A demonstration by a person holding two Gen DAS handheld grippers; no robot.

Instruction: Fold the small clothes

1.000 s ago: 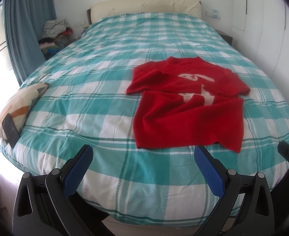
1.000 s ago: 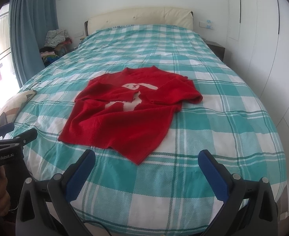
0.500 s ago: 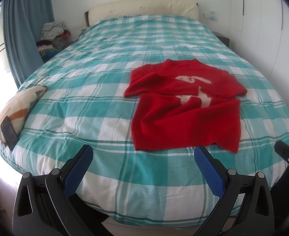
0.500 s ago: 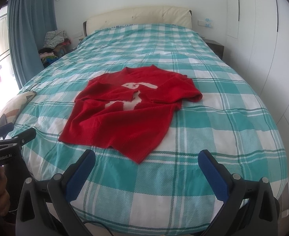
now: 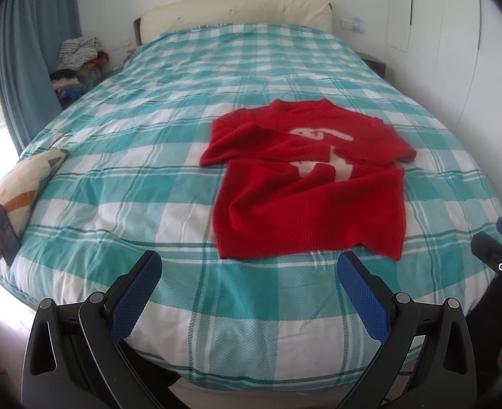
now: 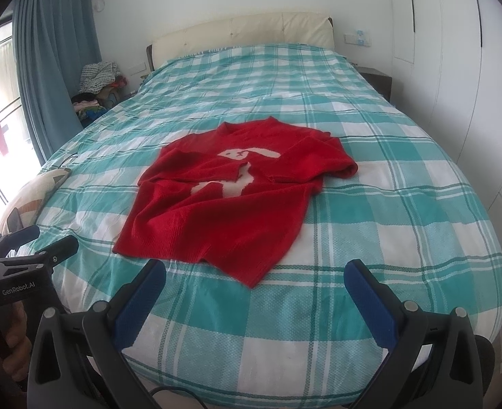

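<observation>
A small red sweater (image 5: 305,184) (image 6: 227,204) with a white animal figure lies flat on the teal checked bed (image 5: 142,170) (image 6: 404,204), both sleeves folded across its chest. My left gripper (image 5: 249,272) hangs open over the bed's near edge, just short of the sweater's hem, with nothing between its fingers. My right gripper (image 6: 256,281) is open too, close in front of the hem's near corner. Each gripper shows at the edge of the other's view.
A cream cushion (image 5: 15,187) with a dark phone (image 5: 3,233) on it rests at the bed's left edge. Piled clothes (image 5: 77,54) sit by a blue curtain (image 5: 29,51) at the back left. White wardrobes (image 6: 472,68) line the right side. A hand (image 6: 12,341) holds the left gripper's handle.
Both cameras have tilted and drawn slightly back, so the sweater sits a little higher and left in each view. The sweater has not moved and both grippers stay open.
</observation>
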